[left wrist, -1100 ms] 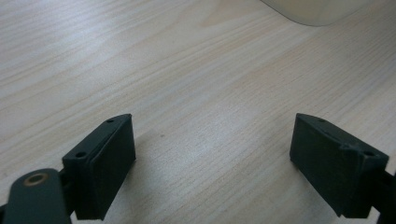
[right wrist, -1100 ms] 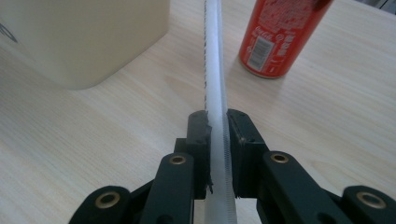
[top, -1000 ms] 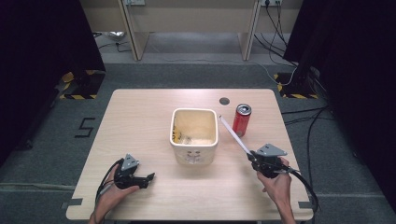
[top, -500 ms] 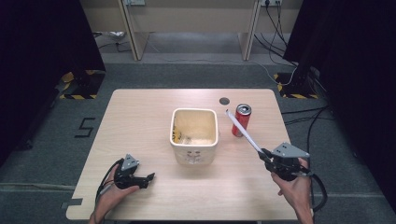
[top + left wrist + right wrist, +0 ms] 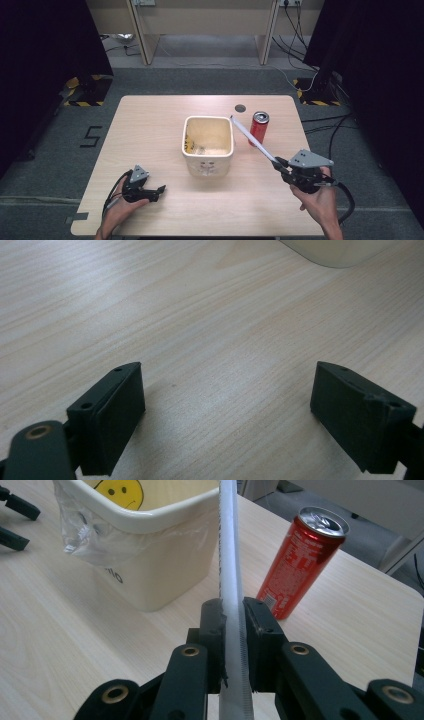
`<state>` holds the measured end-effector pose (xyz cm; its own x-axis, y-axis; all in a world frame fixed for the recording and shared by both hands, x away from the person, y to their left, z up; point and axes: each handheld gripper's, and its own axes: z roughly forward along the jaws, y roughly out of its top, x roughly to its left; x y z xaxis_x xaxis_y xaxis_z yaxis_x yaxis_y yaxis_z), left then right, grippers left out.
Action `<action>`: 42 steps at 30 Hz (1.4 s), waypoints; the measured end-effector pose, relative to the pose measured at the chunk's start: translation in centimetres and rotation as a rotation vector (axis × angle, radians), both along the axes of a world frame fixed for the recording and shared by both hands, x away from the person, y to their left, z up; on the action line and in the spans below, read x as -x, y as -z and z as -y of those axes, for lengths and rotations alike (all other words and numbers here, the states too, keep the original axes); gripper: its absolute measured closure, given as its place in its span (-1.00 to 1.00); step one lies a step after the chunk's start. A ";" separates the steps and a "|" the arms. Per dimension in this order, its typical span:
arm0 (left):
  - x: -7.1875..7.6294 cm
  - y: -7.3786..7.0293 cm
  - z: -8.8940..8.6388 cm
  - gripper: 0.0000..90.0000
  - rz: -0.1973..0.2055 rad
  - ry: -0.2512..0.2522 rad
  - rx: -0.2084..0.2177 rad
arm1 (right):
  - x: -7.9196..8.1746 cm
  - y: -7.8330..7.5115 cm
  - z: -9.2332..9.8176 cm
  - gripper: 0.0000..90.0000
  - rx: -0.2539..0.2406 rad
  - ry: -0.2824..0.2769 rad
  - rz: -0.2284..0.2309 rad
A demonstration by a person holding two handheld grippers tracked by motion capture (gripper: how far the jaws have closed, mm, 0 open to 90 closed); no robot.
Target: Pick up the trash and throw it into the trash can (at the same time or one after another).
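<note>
The right gripper [image 5: 278, 163] is clamped on a long white straw [image 5: 229, 570], held above the table [image 5: 150, 125] between the cream bin [image 5: 208, 145] and the red can [image 5: 259, 126], its tip near the bin's rim. The left gripper [image 5: 159, 190] rests near the table's front left edge, jaws wide apart and empty.

I see the worktop [image 5: 150, 125] evenly lit from overhead, with soft short shadows; surroundings at 9 and 3 o'clock fall to black. High view slightly soft. Left gripper view shows mild glare on the wood at centre.
</note>
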<state>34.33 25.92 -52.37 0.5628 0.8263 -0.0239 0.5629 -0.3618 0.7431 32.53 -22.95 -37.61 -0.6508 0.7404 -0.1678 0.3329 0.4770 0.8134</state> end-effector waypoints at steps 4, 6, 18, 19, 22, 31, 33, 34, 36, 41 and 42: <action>0.0 0.0 0.0 -0.70 0.000 0.000 0.000 | -0.5 -0.4 -1.1 0.77 0.009 -0.041 -0.011; 0.0 0.0 0.0 -0.70 0.000 0.000 0.000 | -0.7 -0.5 -1.5 0.77 0.014 -0.050 -0.016; 0.0 0.0 0.0 -0.70 0.000 0.000 -0.001 | -1.9 -1.3 -3.9 0.77 0.064 -0.137 -0.055; 0.0 0.0 0.0 -0.70 0.000 0.000 -0.001 | -1.9 -1.3 -4.1 0.77 0.072 -0.141 -0.054; 0.0 0.0 0.0 -0.70 0.000 0.000 0.000 | -2.5 -1.6 -4.9 0.77 0.090 -0.160 -0.067; 0.0 0.0 0.0 -0.70 0.000 0.000 -0.001 | -3.9 -1.5 -6.6 0.77 0.117 -0.180 -0.099; 0.0 0.0 0.0 -0.70 0.001 0.000 0.000 | -4.2 -1.4 -6.8 0.76 0.128 -0.181 -0.104; 0.0 0.0 0.0 -0.70 0.001 0.000 0.000 | -4.3 -1.3 -7.0 0.76 0.128 -0.181 -0.104; 0.0 0.0 0.0 -0.70 0.001 0.000 0.001 | -4.4 -1.4 -7.0 0.76 0.128 -0.184 -0.101; 0.0 0.0 0.0 -0.70 -0.001 0.000 -0.001 | -4.6 -1.8 -7.7 0.73 0.128 -0.192 -0.096; 0.0 0.0 0.0 -0.70 -0.001 0.000 0.000 | -4.6 -1.8 -7.7 0.73 0.126 -0.191 -0.096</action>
